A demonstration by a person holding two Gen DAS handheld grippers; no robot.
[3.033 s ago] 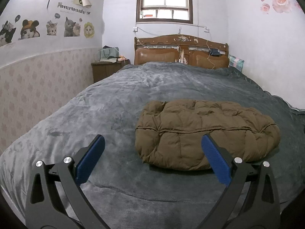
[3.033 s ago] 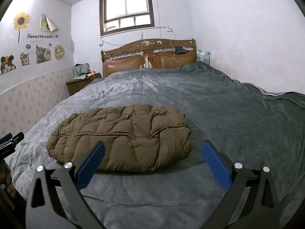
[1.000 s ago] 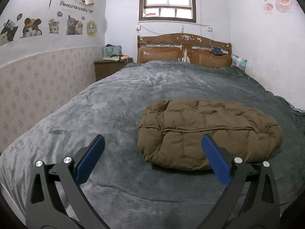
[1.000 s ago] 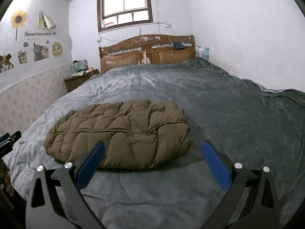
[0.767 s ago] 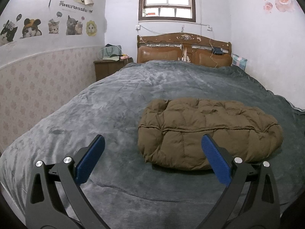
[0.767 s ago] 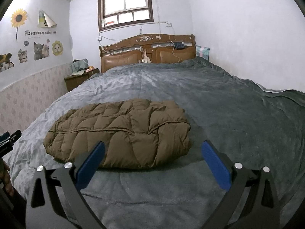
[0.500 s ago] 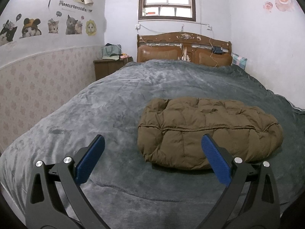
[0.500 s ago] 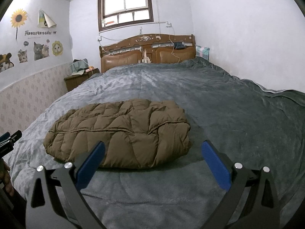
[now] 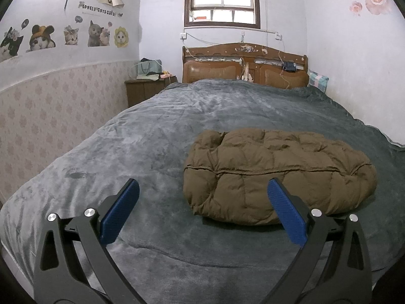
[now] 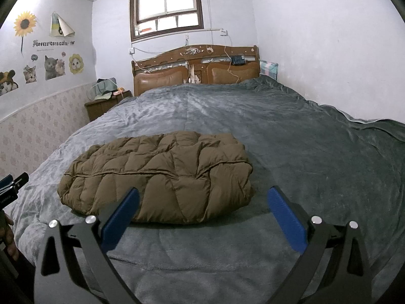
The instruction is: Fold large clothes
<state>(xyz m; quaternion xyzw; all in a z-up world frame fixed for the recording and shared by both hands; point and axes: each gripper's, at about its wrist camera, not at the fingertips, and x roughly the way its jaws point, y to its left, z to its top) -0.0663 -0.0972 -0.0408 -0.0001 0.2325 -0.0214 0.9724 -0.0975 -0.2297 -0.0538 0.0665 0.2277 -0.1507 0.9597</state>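
A brown quilted down jacket [image 9: 276,172] lies folded into a puffy oblong bundle on the grey bed blanket [image 9: 157,136]. In the left wrist view it sits ahead and to the right. My left gripper [image 9: 202,190] is open and empty, held back from the bundle near the bed's foot. In the right wrist view the jacket [image 10: 162,174] lies ahead and to the left. My right gripper [image 10: 202,197] is open too, nothing between its blue pads [image 10: 286,220]. Neither gripper touches the jacket.
The grey blanket [image 10: 303,152] covers the whole bed up to a wooden headboard [image 9: 243,63]. A nightstand [image 9: 149,86] with bags stands at the far left by the papered wall. A person's hand [image 10: 7,235] and the other gripper's tip show at the right wrist view's left edge.
Both views have shifted only slightly over three seconds; the jacket lies as before and both grippers stay open.
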